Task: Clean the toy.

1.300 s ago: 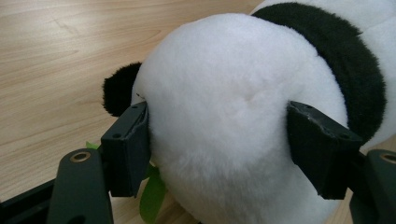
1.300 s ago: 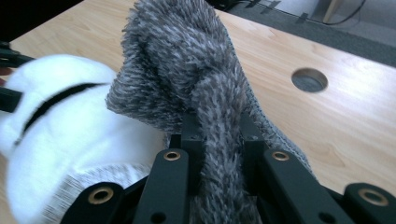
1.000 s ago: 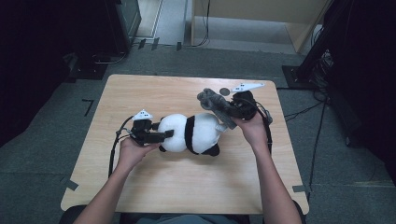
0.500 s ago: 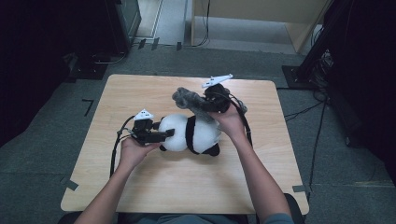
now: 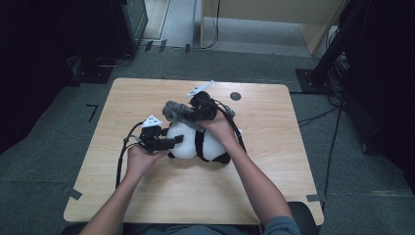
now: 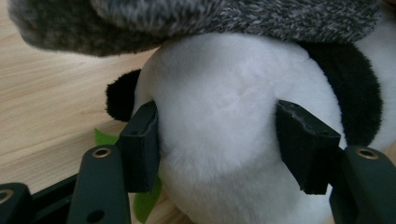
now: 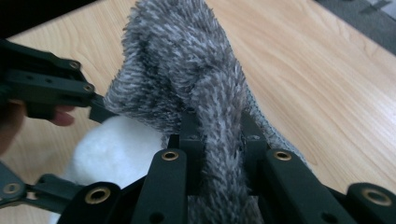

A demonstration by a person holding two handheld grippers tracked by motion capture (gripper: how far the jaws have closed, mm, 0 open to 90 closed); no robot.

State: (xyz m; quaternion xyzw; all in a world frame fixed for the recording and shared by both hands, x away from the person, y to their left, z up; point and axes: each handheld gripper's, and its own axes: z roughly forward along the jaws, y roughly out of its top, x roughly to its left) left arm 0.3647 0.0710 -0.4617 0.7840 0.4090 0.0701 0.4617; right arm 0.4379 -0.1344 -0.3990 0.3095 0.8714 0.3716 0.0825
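In the high view a pale wooden table (image 5: pixel 147 98) stands on grey floor, its four edges all in sight, with broad bare wood toward the far left corner, along the right side and across the near strip in front of the person. A plush panda (image 5: pixel 203 146) lies about mid-table, well clear of every edge. The left gripper (image 5: pixel 172 142) lies level at the panda's left end, its jaws on either side of the white head, and its black cable loops down toward the near-left edge. The right gripper (image 5: pixel 183 111) hangs over the panda's far side holding a grey fuzzy cloth (image 5: pixel 177 109) above the white fur; a small dark round spot (image 5: pixel 235 96) sits on the wood beyond it, near the far edge. In the left gripper view the jaws stand about halfway apart and have just been closing, their pads (image 6: pixel 143 144) pressed into the white fur of the panda (image 6: pixel 219 116) on both sides, so the head is gripped between them. The grey cloth (image 6: pixel 187 21) hangs along the top, touching the head, and a small green leaf (image 6: pixel 145 200) pokes out beneath, with bare table (image 6: pixel 46 107) open to the left. In the right gripper view the jaws are nearly closed, pinching a thick fold of the grey cloth (image 7: pixel 187 79) between them. The left gripper's jaw (image 7: pixel 51 88) shows at the left, against the white fur (image 7: pixel 116 149), and open wood runs away on the right.
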